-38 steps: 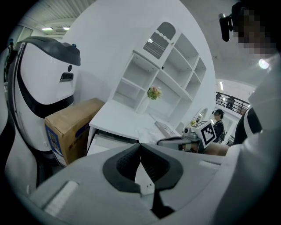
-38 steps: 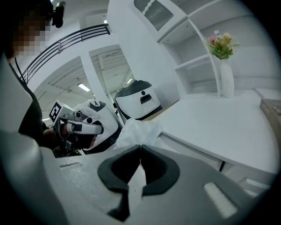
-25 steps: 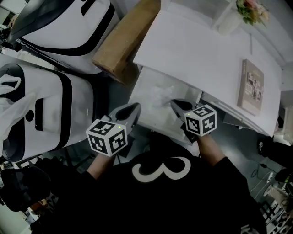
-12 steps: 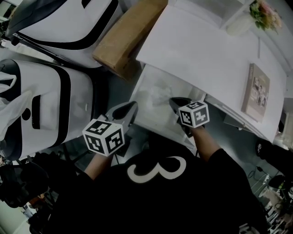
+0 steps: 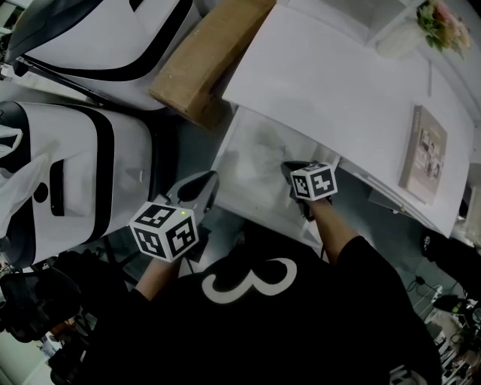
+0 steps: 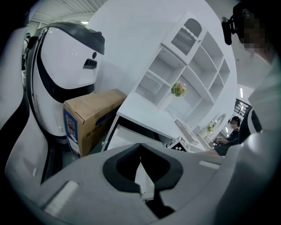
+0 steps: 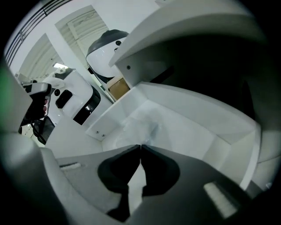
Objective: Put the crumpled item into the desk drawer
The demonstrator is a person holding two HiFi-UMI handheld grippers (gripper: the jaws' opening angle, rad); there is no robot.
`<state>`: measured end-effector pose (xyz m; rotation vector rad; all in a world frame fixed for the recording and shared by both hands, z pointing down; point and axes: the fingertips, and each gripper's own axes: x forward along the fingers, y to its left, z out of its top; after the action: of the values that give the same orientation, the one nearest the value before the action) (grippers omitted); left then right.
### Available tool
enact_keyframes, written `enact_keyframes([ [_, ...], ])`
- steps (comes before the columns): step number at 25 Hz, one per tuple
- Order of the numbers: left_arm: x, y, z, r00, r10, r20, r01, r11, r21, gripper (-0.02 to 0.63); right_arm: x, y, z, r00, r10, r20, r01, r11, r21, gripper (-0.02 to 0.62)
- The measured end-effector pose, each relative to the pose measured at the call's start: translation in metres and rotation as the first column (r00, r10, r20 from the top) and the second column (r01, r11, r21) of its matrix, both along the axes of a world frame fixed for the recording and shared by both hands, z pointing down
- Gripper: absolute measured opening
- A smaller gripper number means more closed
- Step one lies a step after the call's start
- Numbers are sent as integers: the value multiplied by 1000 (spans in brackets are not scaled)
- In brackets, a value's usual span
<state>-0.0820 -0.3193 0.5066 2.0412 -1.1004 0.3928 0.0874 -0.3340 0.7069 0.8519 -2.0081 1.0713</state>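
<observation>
The white desk drawer point(image 5: 239, 141) stands pulled out under the desk top point(image 5: 331, 83). A crumpled, translucent white item point(image 5: 258, 156) lies on its floor; in the right gripper view the item point(image 7: 142, 124) sits just beyond the jaws. My right gripper point(image 5: 290, 168) reaches over the drawer's near right part, shut and empty, its tips point(image 7: 140, 147) pressed together above the drawer floor point(image 7: 189, 132). My left gripper point(image 5: 204, 183) hangs outside the drawer's near left corner, also shut point(image 6: 140, 146) with nothing in it.
A brown cardboard box point(image 5: 203, 68) stands left of the desk, beside large white-and-black machines point(image 5: 83, 173). A book point(image 5: 425, 154) and a flower vase point(image 5: 443, 22) sit on the desk top. White shelves point(image 6: 193, 66) rise behind the desk.
My right gripper has moved a little forward over the drawer. The left gripper has drifted slightly back and to the left. The crumpled item stays on the drawer floor.
</observation>
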Motion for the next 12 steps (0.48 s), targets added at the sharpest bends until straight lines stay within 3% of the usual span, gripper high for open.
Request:
enact_keyframes([
  [12,-17,2,10,999,-36,17,37,999,-30,9,14,2,37,998,41,-57,-45,996,-77,11],
])
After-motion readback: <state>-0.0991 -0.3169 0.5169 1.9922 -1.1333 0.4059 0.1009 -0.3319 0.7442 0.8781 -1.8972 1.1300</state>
